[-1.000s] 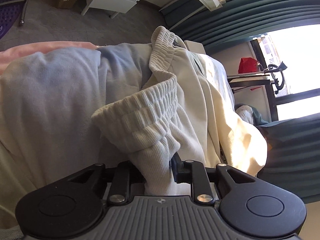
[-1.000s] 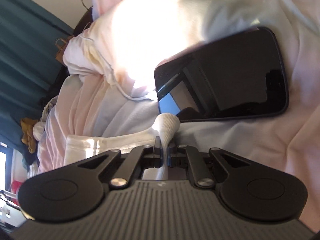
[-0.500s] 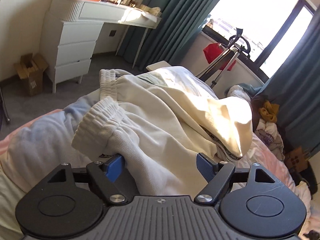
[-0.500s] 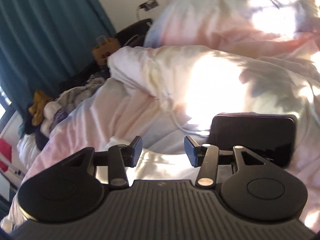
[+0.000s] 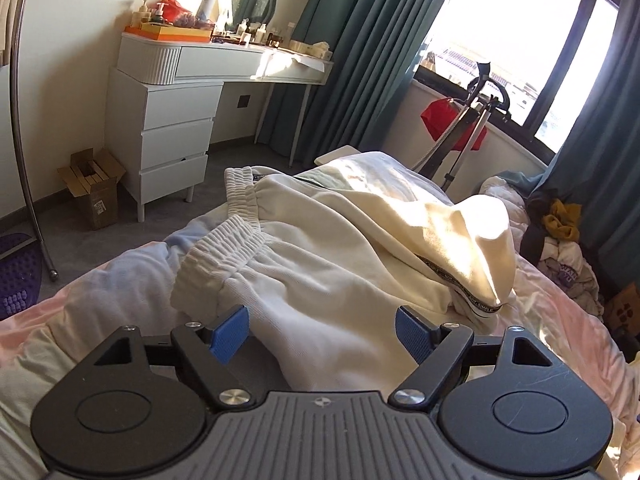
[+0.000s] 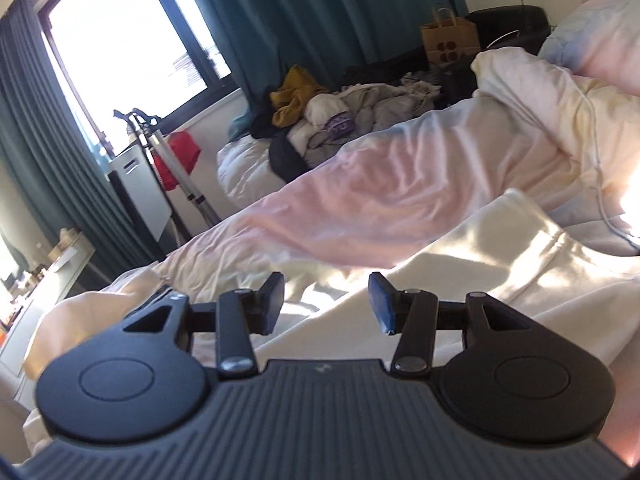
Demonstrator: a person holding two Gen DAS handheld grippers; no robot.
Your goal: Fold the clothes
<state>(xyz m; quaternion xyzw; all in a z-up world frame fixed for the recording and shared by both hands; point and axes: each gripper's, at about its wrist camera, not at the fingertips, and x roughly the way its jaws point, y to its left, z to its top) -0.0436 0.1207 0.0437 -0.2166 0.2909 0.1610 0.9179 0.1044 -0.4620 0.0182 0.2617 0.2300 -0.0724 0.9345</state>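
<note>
Cream sweatpants (image 5: 320,264) lie loosely heaped on the bed (image 5: 104,280), spread over its pink-and-pale-blue duvet (image 6: 384,200); their ribbed elastic waistband (image 5: 224,248) faces the near left edge in the left wrist view, and a folded-over part with a dark lettered band bulges up in sunlight at the right. In the right wrist view the same cream cloth (image 6: 500,264) runs under and ahead of the tool, lit in patches.

Teal curtains (image 5: 352,52) hang beside a bright window (image 5: 520,20). A white dressing desk (image 5: 180,92) with drawers stands against the wall, its top crowded with bottles and an orange box. Beyond the bed's far side a pile of other clothes (image 6: 328,120) sits in a dark, yellow and grey jumble, near a brown paper bag (image 6: 448,36). An upright garment steamer (image 5: 468,120) with a red bag behind it stands by the window sill. A small open cardboard box (image 5: 94,188) rests on the grey floor beside the drawers.

The left tool (image 5: 322,334) hovers just over the near part of the sweatpants, its blue pads (image 5: 230,334) spread wide, gripping nothing. The right tool (image 6: 326,300) is likewise parted and empty, above the cream cloth.
</note>
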